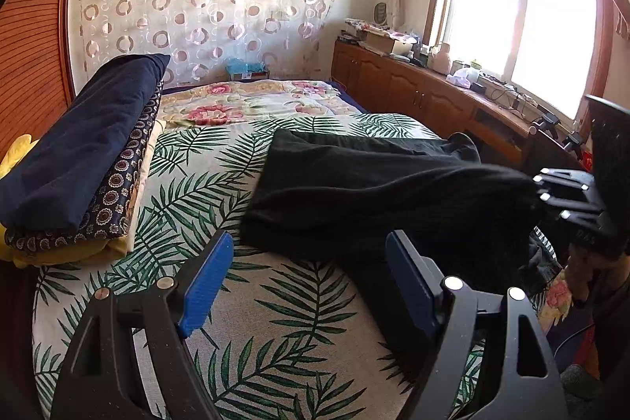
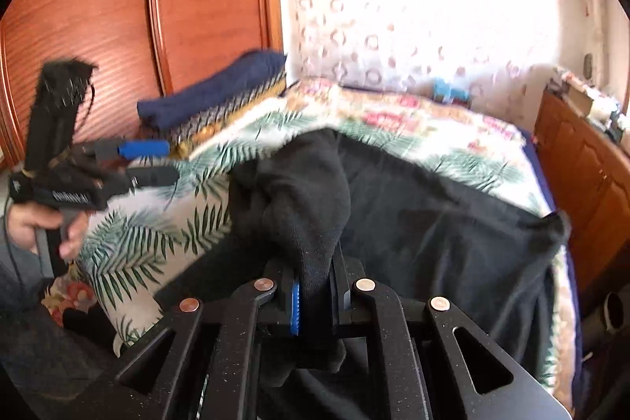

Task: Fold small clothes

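Clamping a bunched edge of the black fleece garment [image 2: 433, 223] between its pads, the right gripper [image 2: 315, 302] held that edge raised off the palm-leaf-print bedspread [image 1: 197, 184], while most of the cloth lay spread across the bed, well apart from the stack of folded navy and yellow clothes [image 1: 78, 164]. The left gripper [image 1: 307, 282] hung empty over the near edge, its blue pads apart. The fold looked barely started, and next the lifted edge would need carrying across.
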The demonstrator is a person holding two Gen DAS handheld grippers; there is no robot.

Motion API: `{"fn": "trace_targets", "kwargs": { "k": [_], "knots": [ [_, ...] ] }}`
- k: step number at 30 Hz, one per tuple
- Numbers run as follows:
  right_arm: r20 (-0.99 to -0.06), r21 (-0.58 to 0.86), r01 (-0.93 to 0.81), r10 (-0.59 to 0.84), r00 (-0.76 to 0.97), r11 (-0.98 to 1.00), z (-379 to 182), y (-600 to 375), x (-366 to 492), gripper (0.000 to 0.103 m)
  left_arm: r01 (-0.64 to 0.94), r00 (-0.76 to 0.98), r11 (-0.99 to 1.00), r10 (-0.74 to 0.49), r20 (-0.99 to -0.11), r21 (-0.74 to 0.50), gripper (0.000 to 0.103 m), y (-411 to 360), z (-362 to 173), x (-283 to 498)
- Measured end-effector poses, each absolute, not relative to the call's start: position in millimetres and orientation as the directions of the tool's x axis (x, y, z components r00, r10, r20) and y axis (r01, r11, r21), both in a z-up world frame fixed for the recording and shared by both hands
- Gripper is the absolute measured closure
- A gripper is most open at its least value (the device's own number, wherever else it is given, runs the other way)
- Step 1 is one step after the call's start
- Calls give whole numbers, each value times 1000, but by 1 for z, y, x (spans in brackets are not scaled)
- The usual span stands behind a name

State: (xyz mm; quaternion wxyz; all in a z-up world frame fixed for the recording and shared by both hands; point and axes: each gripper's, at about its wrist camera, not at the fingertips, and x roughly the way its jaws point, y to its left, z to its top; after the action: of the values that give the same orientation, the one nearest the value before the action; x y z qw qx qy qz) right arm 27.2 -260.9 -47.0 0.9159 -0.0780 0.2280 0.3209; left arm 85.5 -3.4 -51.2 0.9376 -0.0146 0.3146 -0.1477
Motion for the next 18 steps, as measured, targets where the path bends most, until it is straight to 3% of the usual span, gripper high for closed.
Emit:
{"fn": "trace_targets", "kwargs": {
  "k": [9,18],
  "knots": [
    [-462,-2,-514,455,761,858,-43,-328,-7,93,296,751,948,-308,-583,-119,23,-16,-52,87],
    [-535,27,-452,395,747,891,-57,-354,-21,93,319,754,941,-323,-572,-112,23,-29,-50,85]
  ]
}}
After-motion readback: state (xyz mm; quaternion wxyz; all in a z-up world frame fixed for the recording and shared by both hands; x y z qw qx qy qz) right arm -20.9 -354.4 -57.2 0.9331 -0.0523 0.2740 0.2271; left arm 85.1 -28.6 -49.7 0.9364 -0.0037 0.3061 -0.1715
